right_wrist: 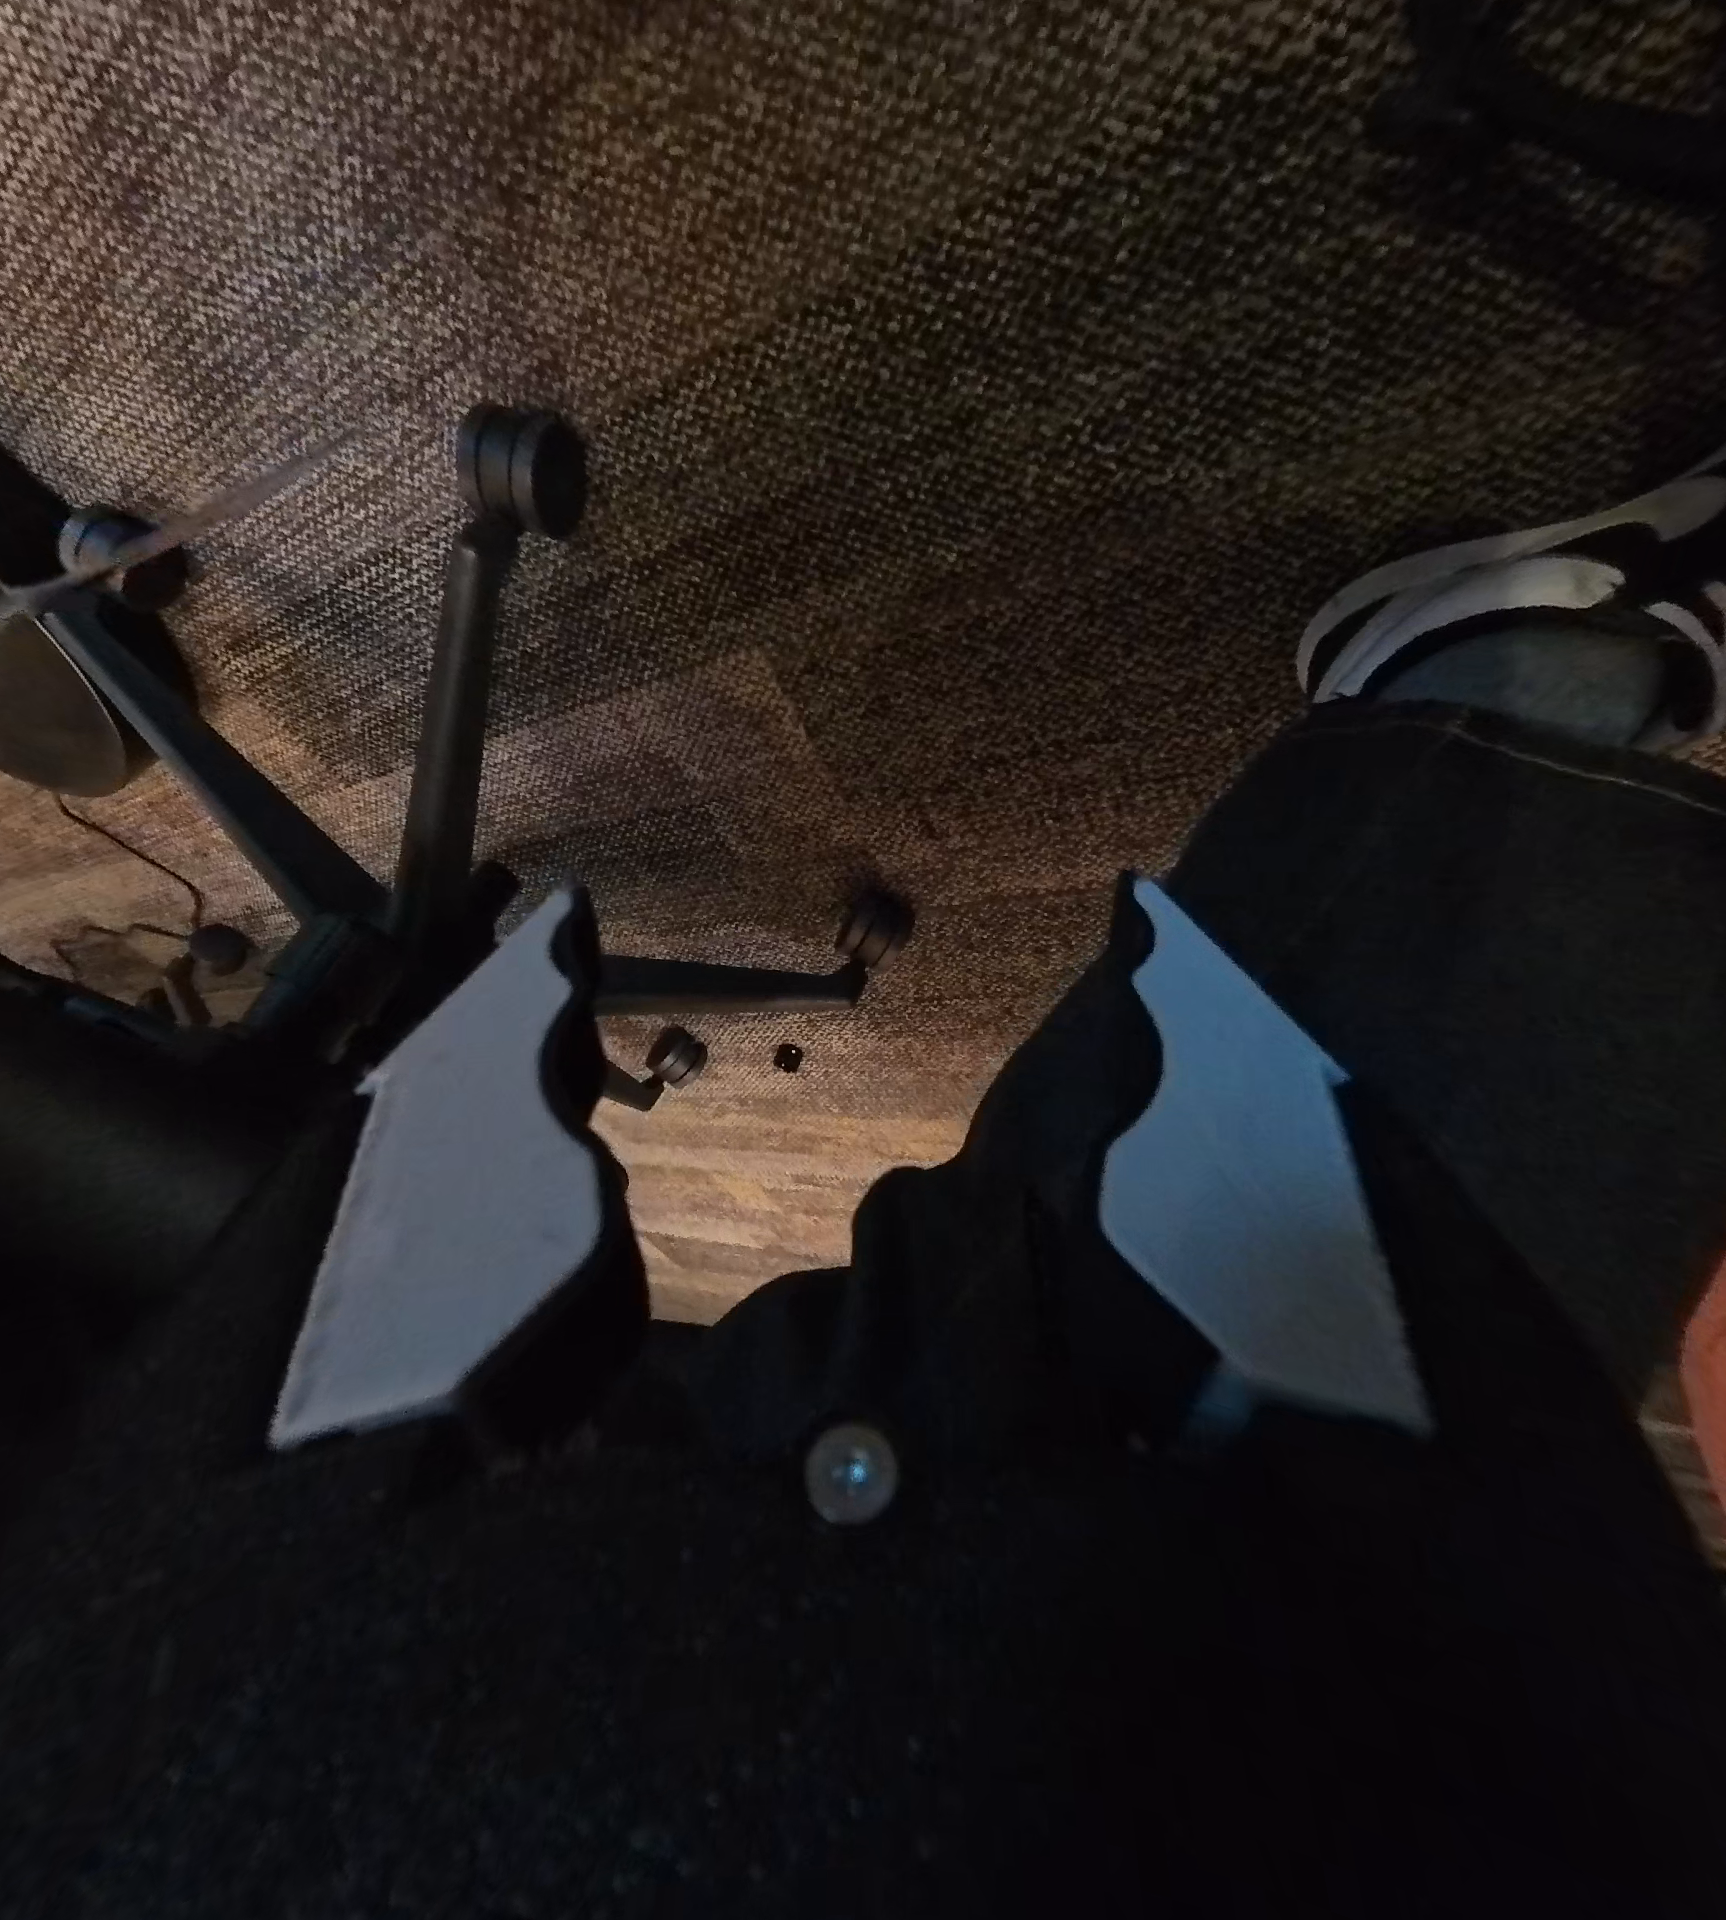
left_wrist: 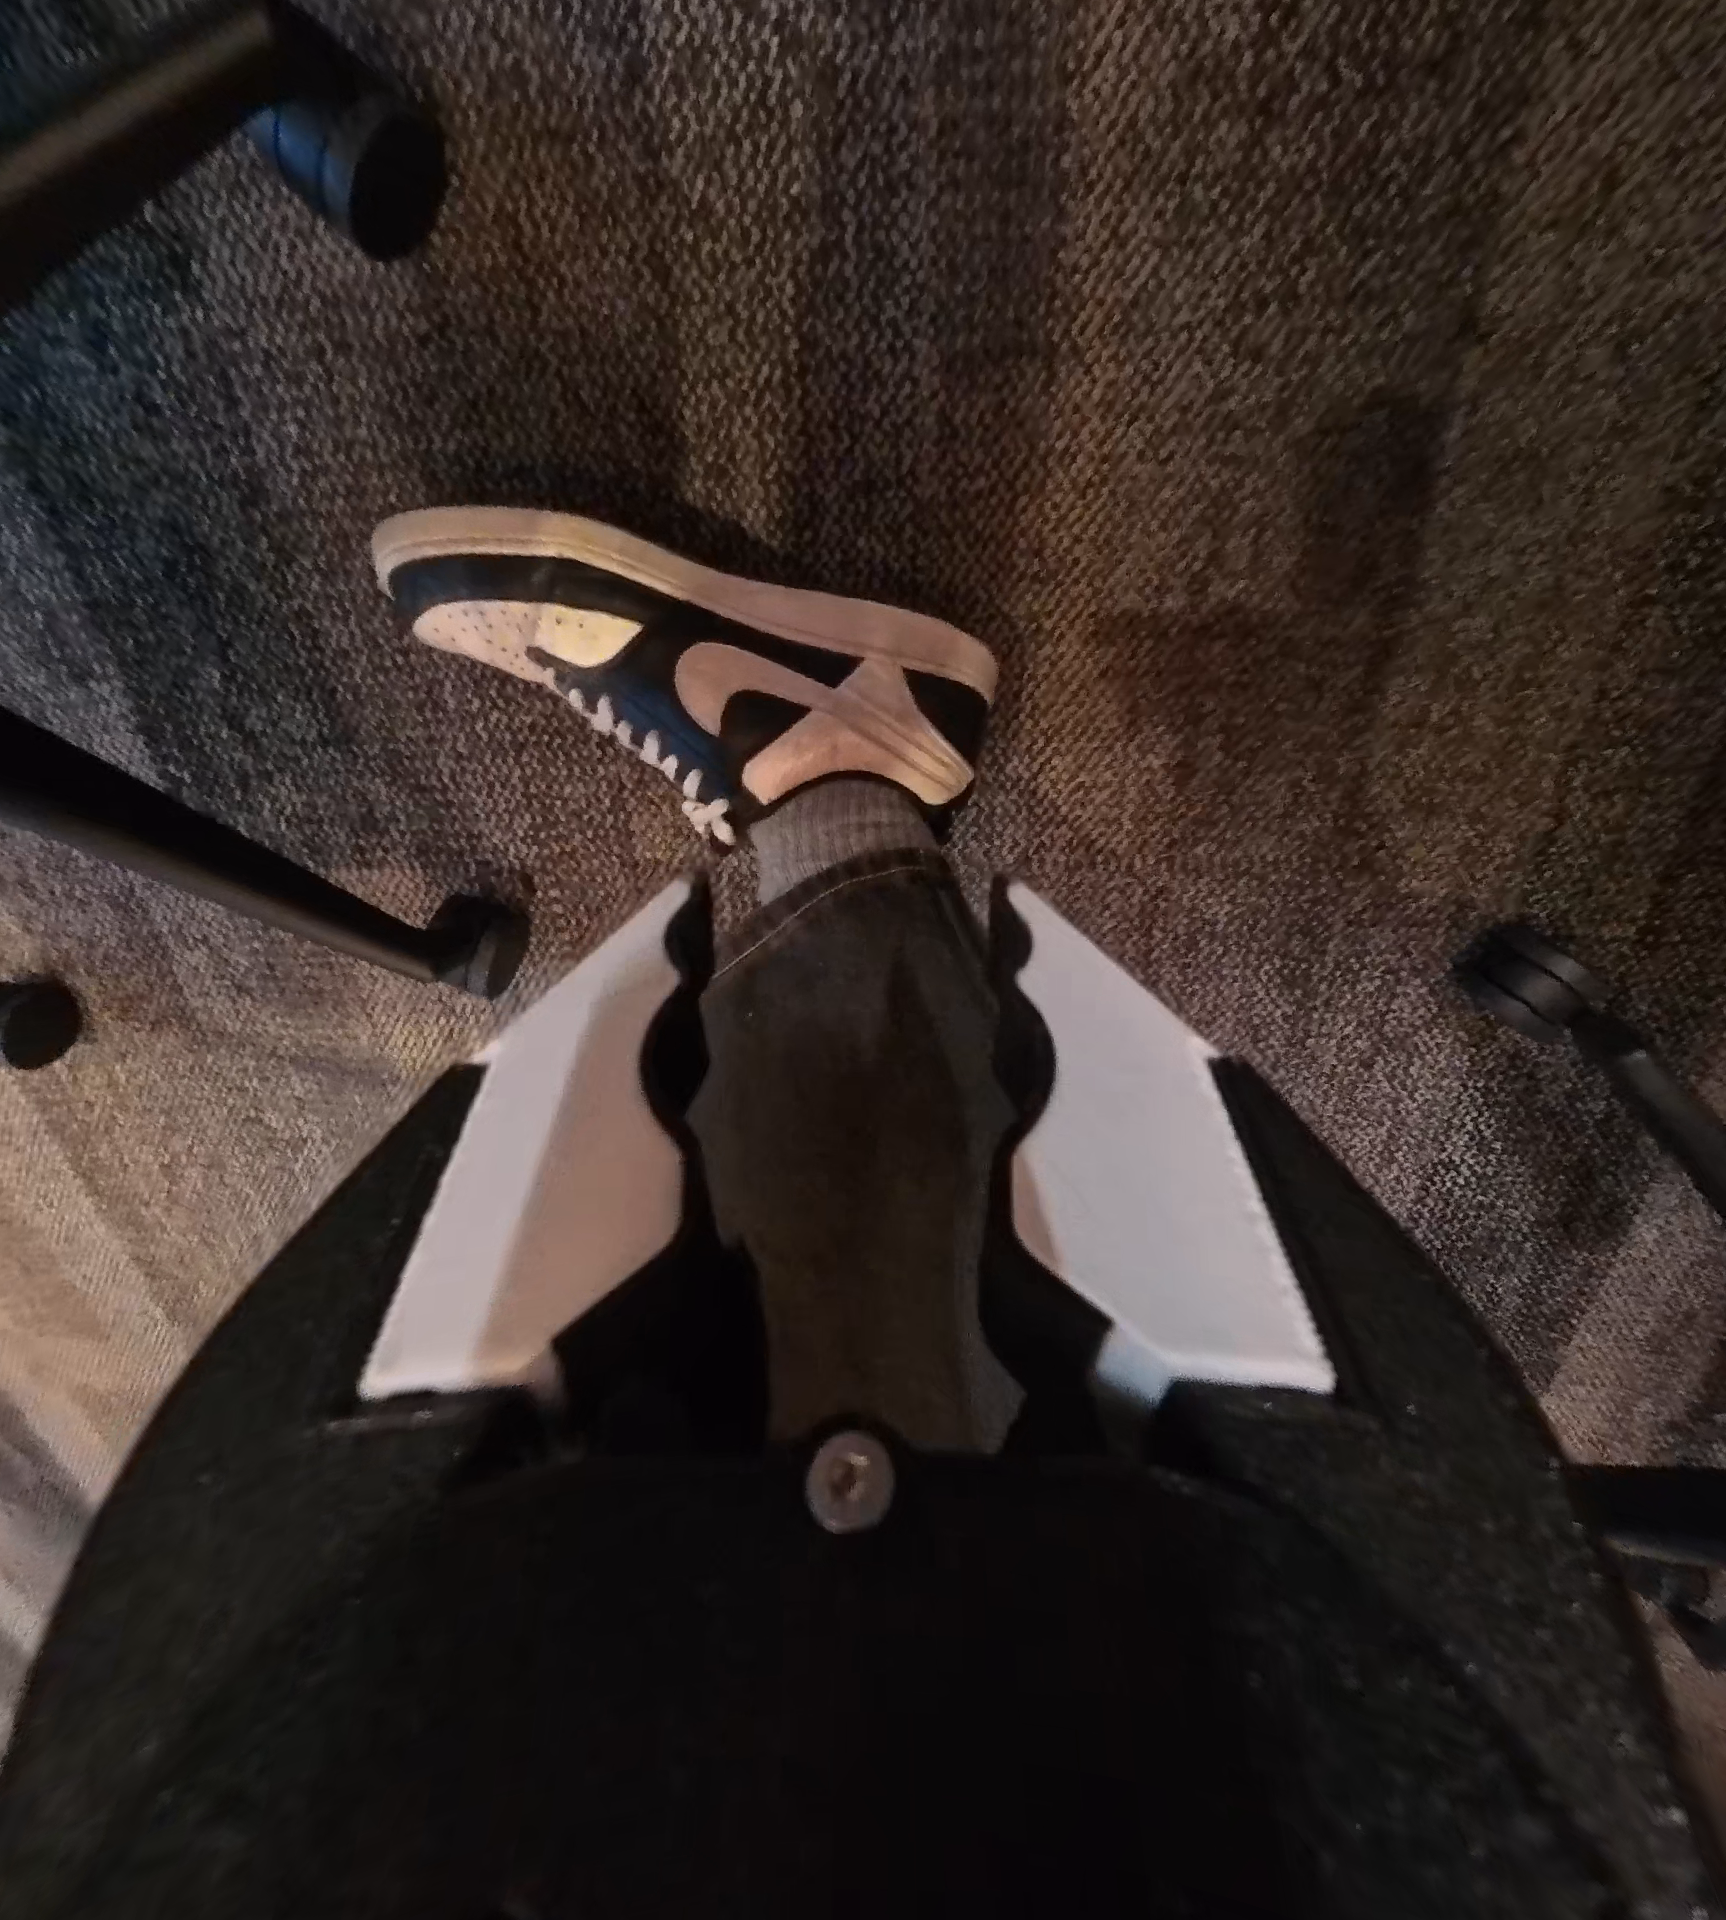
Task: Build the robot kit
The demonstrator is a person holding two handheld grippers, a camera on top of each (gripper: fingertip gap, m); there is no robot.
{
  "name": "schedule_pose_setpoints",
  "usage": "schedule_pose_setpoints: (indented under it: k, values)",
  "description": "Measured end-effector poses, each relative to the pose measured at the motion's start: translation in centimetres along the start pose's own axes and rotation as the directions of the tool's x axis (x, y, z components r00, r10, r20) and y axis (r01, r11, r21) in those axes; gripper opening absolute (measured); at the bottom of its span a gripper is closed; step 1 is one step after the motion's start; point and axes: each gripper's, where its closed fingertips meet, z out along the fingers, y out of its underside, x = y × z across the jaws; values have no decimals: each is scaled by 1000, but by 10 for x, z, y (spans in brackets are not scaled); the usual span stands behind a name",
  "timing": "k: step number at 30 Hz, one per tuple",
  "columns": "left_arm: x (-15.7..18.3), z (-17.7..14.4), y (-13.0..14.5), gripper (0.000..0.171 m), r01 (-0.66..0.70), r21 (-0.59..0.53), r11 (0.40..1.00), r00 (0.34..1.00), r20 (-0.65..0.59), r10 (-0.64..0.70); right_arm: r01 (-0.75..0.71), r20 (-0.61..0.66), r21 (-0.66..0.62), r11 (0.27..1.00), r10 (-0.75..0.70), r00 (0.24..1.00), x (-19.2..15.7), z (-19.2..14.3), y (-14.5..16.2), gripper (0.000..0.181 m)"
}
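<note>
Left hand-held gripper agape above sneaker, right hand-held gripper agape, both empty

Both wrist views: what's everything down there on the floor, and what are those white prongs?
carpet: one, speckled grey-brown, covers the floor in both views
chair base: one, black spokes with castor wheels, left in the right wrist view
castor wheels: several, black, at the edges of the left wrist view
sneaker: one per view, black and white, on the carpet
trouser leg: dark, above the sneaker
left gripper: white fingers, open, holds nothing
right gripper: white fingers, open, holds nothing
</note>
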Motion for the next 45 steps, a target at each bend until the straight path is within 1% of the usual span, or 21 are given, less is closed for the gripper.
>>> schedule_pose_setpoints:
  k: [3,8,12,17,21,24,26,29,31,33,36,38,39,40,41,42,43,44,45]
  values:
    - [-7,1,5,53,23,-20,1000,1000,18,-23,11,1,-5,1000,-11,1000,-3,1,0,96]
    - [2,2,4,53,2,-9,1000,1000,-18,-3,7,1,15,1000,-7,1000,-4,0,-5,98]
    - [3,4,7,53,-20,-24,1000,1000,-11,19,11,3,6,1000,-11,1000,-5,1,-4,98]
    - [3,4,9,53,8,-24,1000,999,-33,-9,27,-1,2,1000,-27,1000,-8,2,-4,99]
    - [3,6,10,53,-5,-43,999,1000,-23,4,30,11,-3,1000,-30,999,-11,3,-4,99]
    - [7,7,10,53,-1,-34,999,999,-54,-1,32,1,-16,999,-32,999,-10,6,-4,99]
    - [7,13,18,53,-3,-58,998,998,-66,-1,35,17,-25,999,-35,999,-13,10,-2,99]
    - [3,23,35,54,-15,-138,990,998,-59,7,40,13,-52,998,-39,999,-13,14,2,99]
    - [4,25,38,54,-37,-156,987,998,-48,30,46,15,-53,998,-45,999,-15,15,2,99]
    - [2,24,31,53,-81,-136,987,997,2,82,64,-7,-41,997,-65,998,-11,17,-1,97]
    - [11,25,20,53,-124,-122,985,992,13,126,76,-37,-35,997,-77,996,-3,21,-3,93]
    - [18,23,7,52,-150,-94,984,988,17,152,98,-61,-5,995,-98,993,-2,19,-13,89]
    - [18,21,-3,52,-158,-71,985,986,33,161,129,-72,27,991,-127,989,-5,15,-22,89]
    - [17,17,-15,50,-153,-35,988,986,60,155,173,-71,73,982,-167,983,-13,9,-34,88]
    - [14,11,-30,47,-136,13,991,987,89,134,207,-63,144,968,-200,978,-25,0,-49,76]
    - [10,2,-46,42,-112,77,991,987,128,101,225,-25,240,944,-225,974,-43,-10,-65,58]
    - [7,-9,-61,41,-90,138,986,984,162,67,223,39,344,912,-251,967,-66,-22,-81,53]
    - [6,-25,-74,41,-75,193,978,980,197,37,201,97,433,878,-267,959,-88,-36,-93,56]
    - [5,-46,-85,41,-62,259,964,971,241,-2,173,136,494,852,-272,953,-107,-54,-98,56]
